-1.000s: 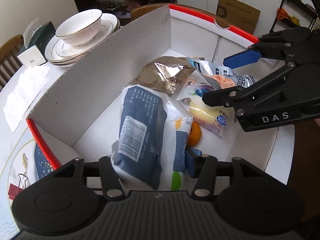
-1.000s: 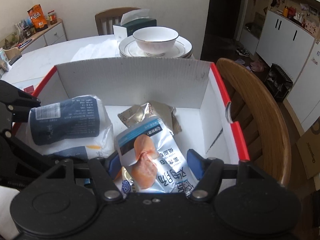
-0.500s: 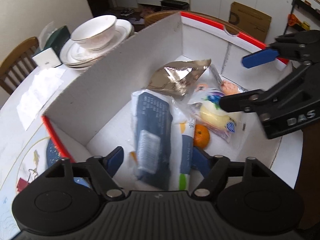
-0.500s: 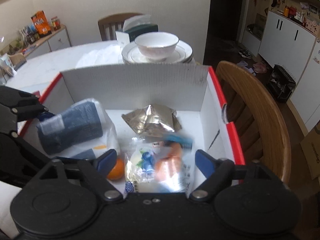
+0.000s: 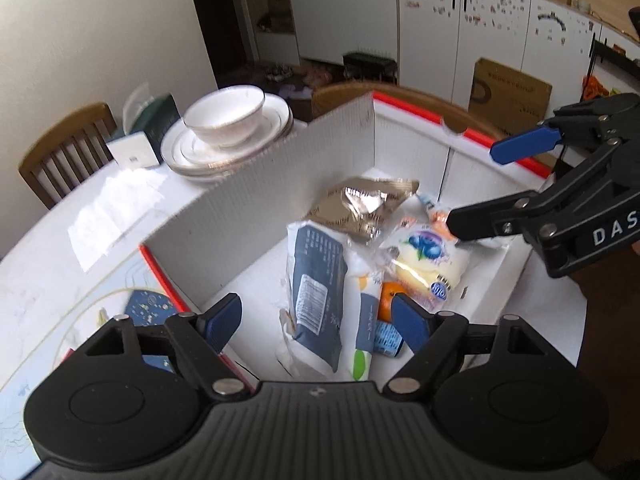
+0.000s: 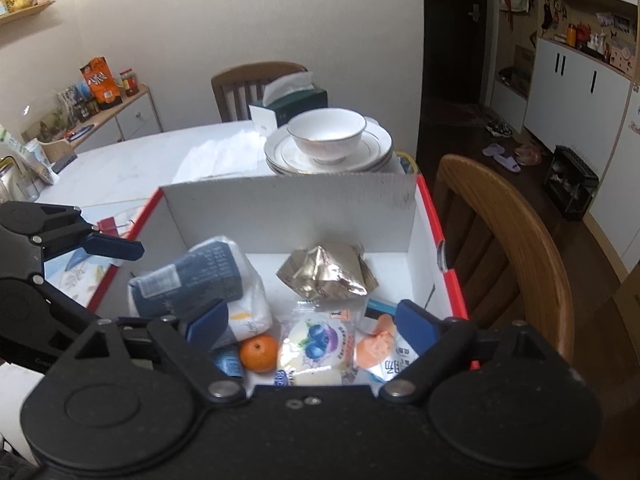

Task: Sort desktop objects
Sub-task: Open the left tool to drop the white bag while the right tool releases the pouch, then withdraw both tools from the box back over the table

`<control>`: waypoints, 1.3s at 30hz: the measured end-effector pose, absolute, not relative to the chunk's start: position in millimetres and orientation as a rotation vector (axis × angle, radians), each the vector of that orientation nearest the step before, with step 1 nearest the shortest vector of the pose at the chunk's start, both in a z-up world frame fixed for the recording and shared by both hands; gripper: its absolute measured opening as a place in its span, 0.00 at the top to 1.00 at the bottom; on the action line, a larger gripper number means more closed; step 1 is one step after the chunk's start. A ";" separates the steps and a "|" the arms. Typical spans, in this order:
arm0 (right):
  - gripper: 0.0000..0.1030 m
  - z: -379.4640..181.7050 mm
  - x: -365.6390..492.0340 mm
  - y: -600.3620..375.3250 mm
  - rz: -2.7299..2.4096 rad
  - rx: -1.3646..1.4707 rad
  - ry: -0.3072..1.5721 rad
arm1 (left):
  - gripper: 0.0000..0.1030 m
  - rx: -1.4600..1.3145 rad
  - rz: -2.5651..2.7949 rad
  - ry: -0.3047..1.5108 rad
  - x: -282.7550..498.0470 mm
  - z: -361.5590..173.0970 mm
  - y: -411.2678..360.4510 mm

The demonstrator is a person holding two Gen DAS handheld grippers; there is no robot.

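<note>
The box (image 6: 288,216) is open from above, its far floor strip bare. Packets (image 6: 322,272) crowd the near floor. A tall wall stands before the stacked plates (image 6: 376,152) on the desk (image 6: 132,160).

Small blue packet (image 5: 387,339): lower centre of the left wrist view, mostly hidden under the blue-and-white bag (image 5: 320,292) and a gripper finger; print unreadable.
Sausage pouch (image 6: 384,354): lower right in the right wrist view, partly covered by a blue fingertip; lettering cut short.
Orange (image 5: 387,303): half hidden behind bag.
Sideboard items (image 6: 96,88): upper left, too small to identify.
</note>
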State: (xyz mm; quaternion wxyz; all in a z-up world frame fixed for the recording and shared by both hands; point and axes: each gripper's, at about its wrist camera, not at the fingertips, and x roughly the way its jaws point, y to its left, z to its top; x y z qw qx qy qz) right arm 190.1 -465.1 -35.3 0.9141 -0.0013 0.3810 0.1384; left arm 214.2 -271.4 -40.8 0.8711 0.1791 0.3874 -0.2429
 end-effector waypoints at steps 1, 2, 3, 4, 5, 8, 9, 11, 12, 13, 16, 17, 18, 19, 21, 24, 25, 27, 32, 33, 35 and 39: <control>0.11 -33.3 188.2 -464.3 0.291 -0.004 0.778 | 0.21 0.369 -0.507 0.796 210.8 -37.4 -270.0; 0.11 -31.5 186.6 -463.4 0.295 -0.007 0.772 | 0.21 0.362 -0.506 0.785 207.5 -34.1 -268.3; 0.11 -29.8 184.6 -462.8 0.299 -0.011 0.766 | 0.21 0.355 -0.508 0.773 204.2 -30.8 -266.3; 0.11 -28.2 183.0 -462.1 0.305 -0.013 0.760 | 0.21 0.350 -0.509 0.760 200.4 -27.9 -264.4; 0.10 -26.7 181.8 -461.0 0.309 -0.015 0.754 | 0.21 0.348 -0.507 0.744 196.5 -25.0 -262.4; 0.09 -22.8 178.5 -458.6 0.316 -0.011 0.740 | 0.21 0.326 -0.504 0.714 186.0 -16.6 -254.9; 0.09 -21.9 177.8 -457.8 0.316 -0.008 0.736 | 0.21 0.319 -0.503 0.705 183.1 -14.3 -251.6; 0.09 -20.7 176.6 -455.6 0.315 -0.001 0.732 | 0.19 0.311 -0.498 0.690 177.6 -10.8 -244.4; 0.09 -20.1 176.3 -454.2 0.315 0.001 0.731 | 0.19 0.308 -0.493 0.682 174.3 -9.2 -240.3; 0.09 -19.3 175.8 -452.6 0.314 0.003 0.728 | 0.18 0.302 -0.490 0.676 171.6 -7.6 -235.6; 0.08 -15.4 172.5 -444.8 0.316 -0.004 0.709 | 0.17 0.275 -0.475 0.657 162.6 -3.4 -220.4; 0.07 -14.1 171.3 -441.0 0.314 -0.008 0.702 | 0.17 0.267 -0.470 0.651 160.9 -2.4 -215.0; 0.06 -12.2 170.1 -436.8 0.317 -0.010 0.695 | 0.17 0.260 -0.462 0.643 158.1 -1.1 -209.4; 0.06 -10.5 168.9 -432.6 0.321 -0.012 0.689 | 0.16 0.259 -0.453 0.632 155.6 0.0 -203.2; 0.06 -7.5 166.3 -421.2 0.328 -0.029 0.679 | 0.15 0.270 -0.440 0.610 150.9 2.1 -191.6; 0.06 -3.8 163.7 -400.9 0.339 -0.052 0.668 | 0.14 0.276 -0.424 0.585 144.2 4.2 -170.4; 0.06 -2.5 163.5 -393.2 0.340 -0.055 0.666 | 0.14 0.274 -0.416 0.578 142.4 4.7 -161.9; 0.06 -0.1 162.5 -377.0 0.349 -0.053 0.662 | 0.14 0.260 -0.397 0.562 138.3 5.6 -142.2; 0.06 -0.9 164.5 -328.0 0.379 -0.056 0.668 | 0.14 0.262 -0.323 0.463 124.0 4.6 -87.8; 0.06 -2.1 165.3 -317.3 0.382 -0.061 0.671 | 0.14 0.273 -0.305 0.459 123.4 3.2 -77.7; 0.06 -3.8 167.1 -296.3 0.394 -0.067 0.675 | 0.13 0.272 -0.287 0.462 122.2 -0.6 -56.7; 0.06 -7.6 173.0 -255.9 0.415 -0.076 0.686 | 0.05 0.225 -0.261 0.487 123.7 -8.9 -12.7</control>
